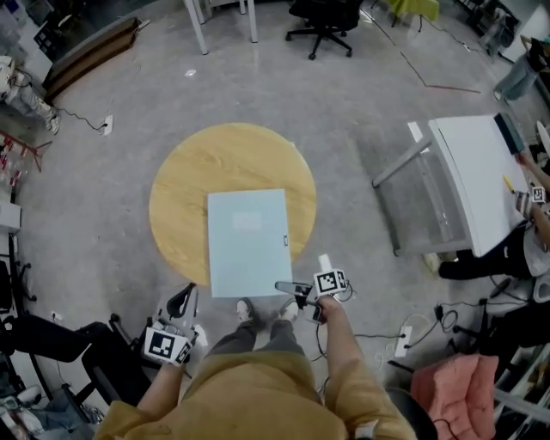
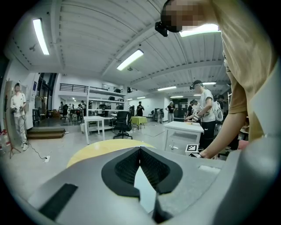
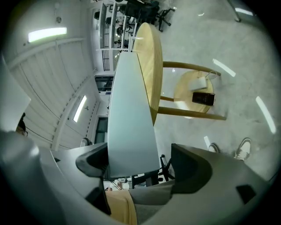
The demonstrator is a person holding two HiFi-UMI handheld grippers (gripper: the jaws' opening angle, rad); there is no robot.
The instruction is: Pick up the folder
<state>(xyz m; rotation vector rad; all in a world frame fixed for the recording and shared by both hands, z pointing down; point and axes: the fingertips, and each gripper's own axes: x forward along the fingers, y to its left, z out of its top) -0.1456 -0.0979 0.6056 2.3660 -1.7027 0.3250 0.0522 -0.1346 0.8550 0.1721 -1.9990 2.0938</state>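
Barely started imo: the folder (image 1: 247, 242) lies flat on the round bench (image 1: 185, 185), near edge overhanging, right gripper (image 1: 289, 289) gaping wide around its near right corner without pinching it, left gripper (image 1: 183, 301) closed and empty nearby.

- Mustard short-sleeved shirt (image 1: 249, 387), grey trousers (image 1: 258, 337), light shoes (image 1: 247, 309).
- Grey-bodied left gripper (image 1: 184, 297) and right gripper (image 1: 288, 289), black pads (image 2: 123, 169); each carries a white cube (image 1: 330, 282) with black square markers.

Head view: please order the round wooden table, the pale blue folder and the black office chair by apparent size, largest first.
1. round wooden table
2. pale blue folder
3. black office chair, which is farther away and cut off by the frame edge.
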